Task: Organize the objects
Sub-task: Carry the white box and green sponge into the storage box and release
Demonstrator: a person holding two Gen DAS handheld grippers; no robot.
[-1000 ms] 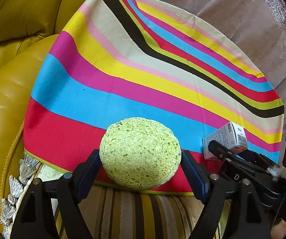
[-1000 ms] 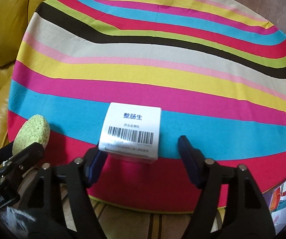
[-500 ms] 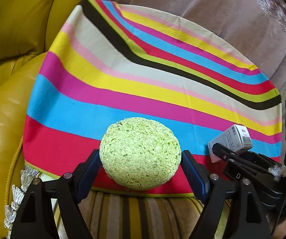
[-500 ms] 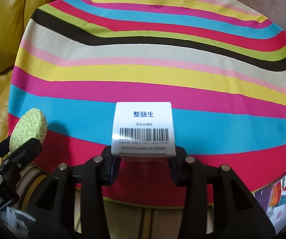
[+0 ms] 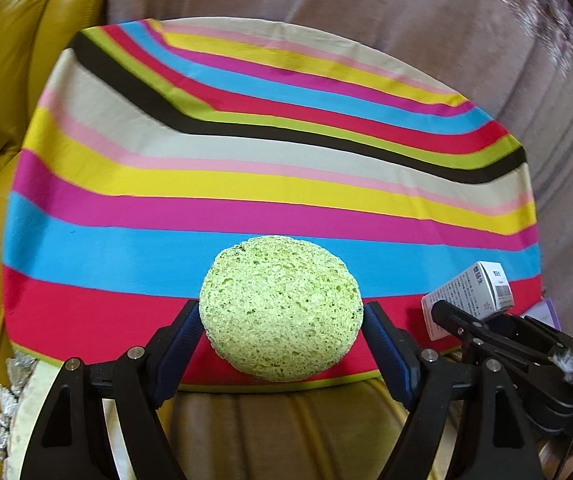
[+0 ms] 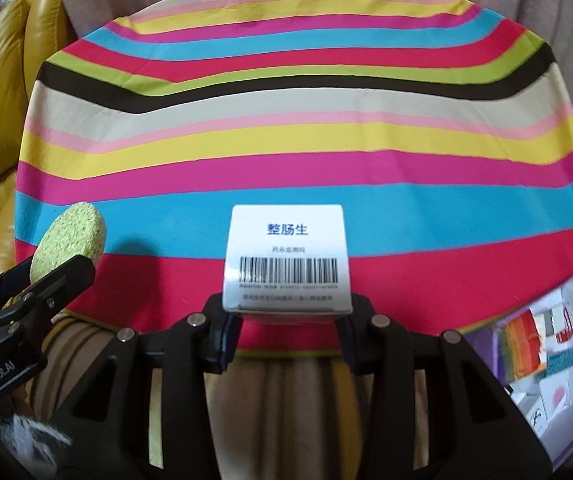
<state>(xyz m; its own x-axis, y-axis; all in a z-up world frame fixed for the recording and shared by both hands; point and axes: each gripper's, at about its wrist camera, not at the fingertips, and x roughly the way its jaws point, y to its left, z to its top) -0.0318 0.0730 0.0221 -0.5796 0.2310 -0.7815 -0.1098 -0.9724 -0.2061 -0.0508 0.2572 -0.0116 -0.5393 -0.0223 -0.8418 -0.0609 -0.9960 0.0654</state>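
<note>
Having just closed, right tool now grips white box.

A home living room, by the furnishings: a glossy mustard-yellow leather sofa at nine to eleven o'clock, a round table under a bright multicoloured striped cloth centrally, and taupe fabric drapes at twelve.

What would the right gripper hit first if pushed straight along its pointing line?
Probably the striped cloth beyond the held white box; right gripper has nothing else ahead, though depth is unclear.
</note>
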